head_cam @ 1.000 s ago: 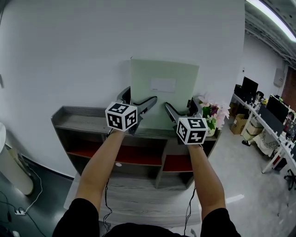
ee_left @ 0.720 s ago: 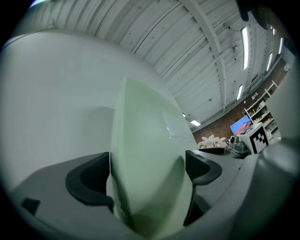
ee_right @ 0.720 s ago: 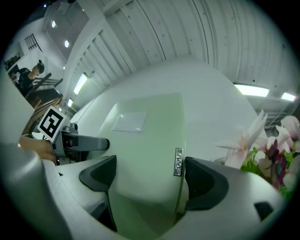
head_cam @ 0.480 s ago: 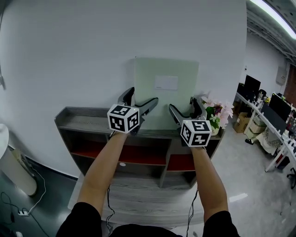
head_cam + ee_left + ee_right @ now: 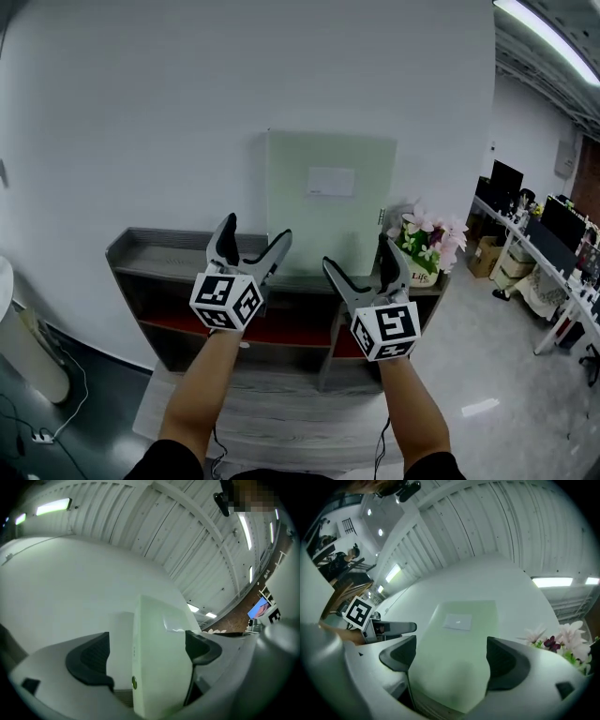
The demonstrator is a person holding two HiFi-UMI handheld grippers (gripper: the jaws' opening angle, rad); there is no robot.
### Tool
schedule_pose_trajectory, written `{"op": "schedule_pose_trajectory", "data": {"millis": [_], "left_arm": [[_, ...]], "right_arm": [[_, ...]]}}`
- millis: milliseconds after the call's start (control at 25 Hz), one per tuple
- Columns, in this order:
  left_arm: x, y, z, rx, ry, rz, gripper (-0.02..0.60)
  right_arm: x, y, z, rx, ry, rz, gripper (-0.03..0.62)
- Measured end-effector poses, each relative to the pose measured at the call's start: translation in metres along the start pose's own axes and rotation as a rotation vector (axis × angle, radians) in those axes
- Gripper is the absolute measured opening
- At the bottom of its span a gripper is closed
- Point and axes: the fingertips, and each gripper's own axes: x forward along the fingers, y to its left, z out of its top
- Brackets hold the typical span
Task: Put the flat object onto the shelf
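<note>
The flat object is a pale green board (image 5: 328, 202) with a white label. It stands upright on the grey shelf top (image 5: 150, 246) against the white wall. My left gripper (image 5: 250, 248) is open, below and in front of the board's left corner, apart from it. The right gripper (image 5: 359, 262) is open too, below the board's right part. In the left gripper view the board (image 5: 159, 667) shows nearly edge-on beyond the spread jaws of that gripper (image 5: 145, 656). In the right gripper view its face (image 5: 459, 644) fills the gap of that gripper (image 5: 452, 660), untouched.
The shelf has red-lined compartments (image 5: 281, 319) under its top. A pot of pink flowers (image 5: 427, 239) stands on the shelf's right end, close to the board. Desks and monitors (image 5: 553, 234) stretch off at the far right. A white cylinder (image 5: 23, 347) stands on the floor at left.
Both grippers have dropped down and drawn back from the board's lower edge. The board has stayed standing against the wall, a little straighter than a second ago.
</note>
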Motion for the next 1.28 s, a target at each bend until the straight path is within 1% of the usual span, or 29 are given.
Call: {"op": "schedule_pose_trajectory", "data": {"millis": [80, 160, 320, 360, 400, 440, 480, 520, 560, 640, 720, 800, 880, 960, 1120, 1280], "left_arm": [[-0.016, -0.006, 0.011, 0.016, -0.04, 0.018, 0.495], [-0.029, -0.019, 0.011, 0.027, -0.051, 0.012, 0.494], [-0.048, -0.056, -0.015, 0.018, 0.002, -0.046, 0.492], [-0.053, -0.061, -0.021, 0.015, 0.013, -0.051, 0.482], [-0.059, -0.064, -0.026, 0.017, 0.018, -0.047, 0.444], [-0.066, -0.065, -0.031, 0.019, 0.02, -0.038, 0.386], [-0.073, -0.066, -0.036, 0.014, 0.023, -0.027, 0.337], [-0.08, -0.067, -0.042, -0.002, 0.029, -0.018, 0.302], [-0.087, -0.068, -0.05, -0.025, 0.039, -0.009, 0.262], [-0.1, -0.07, -0.067, -0.063, 0.069, 0.011, 0.202], [-0.111, -0.072, -0.082, -0.082, 0.104, 0.032, 0.138], [-0.121, -0.073, -0.091, -0.082, 0.128, 0.05, 0.078], [-0.131, -0.076, -0.097, -0.065, 0.142, 0.059, 0.038], [-0.14, -0.078, -0.103, -0.054, 0.156, 0.062, 0.014], [-0.153, -0.082, -0.116, -0.045, 0.184, 0.062, 0.008], [-0.162, -0.081, -0.124, 0.007, 0.209, 0.065, 0.008]], "right_arm": [[-0.013, 0.012, 0.007, 0.011, -0.031, 0.01, 0.471], [-0.026, 0.017, 0.011, 0.018, -0.053, 0.002, 0.471], [-0.05, 0.019, 0.004, -0.01, -0.061, -0.034, 0.471], [-0.054, 0.02, 0.0, -0.018, -0.051, -0.037, 0.471], [-0.058, 0.022, -0.005, -0.025, -0.04, -0.038, 0.47], [-0.064, 0.023, -0.009, -0.03, -0.029, -0.039, 0.467], [-0.069, 0.025, -0.012, -0.036, -0.022, -0.045, 0.45], [-0.076, 0.025, -0.015, -0.042, -0.02, -0.056, 0.405], [-0.083, 0.024, -0.016, -0.046, -0.023, -0.071, 0.324], [-0.094, 0.022, -0.021, -0.048, -0.028, -0.097, 0.213], [-0.104, 0.022, -0.03, -0.05, -0.017, -0.111, 0.156], [-0.112, 0.025, -0.041, -0.05, 0.005, -0.119, 0.09], [-0.12, 0.027, -0.054, -0.03, 0.037, -0.128, 0.053], [-0.129, 0.03, -0.065, 0.003, 0.066, -0.132, 0.034], [-0.145, 0.034, -0.085, 0.053, 0.123, -0.136, 0.026], [-0.162, 0.038, -0.11, 0.122, 0.177, -0.147, 0.025]]}}
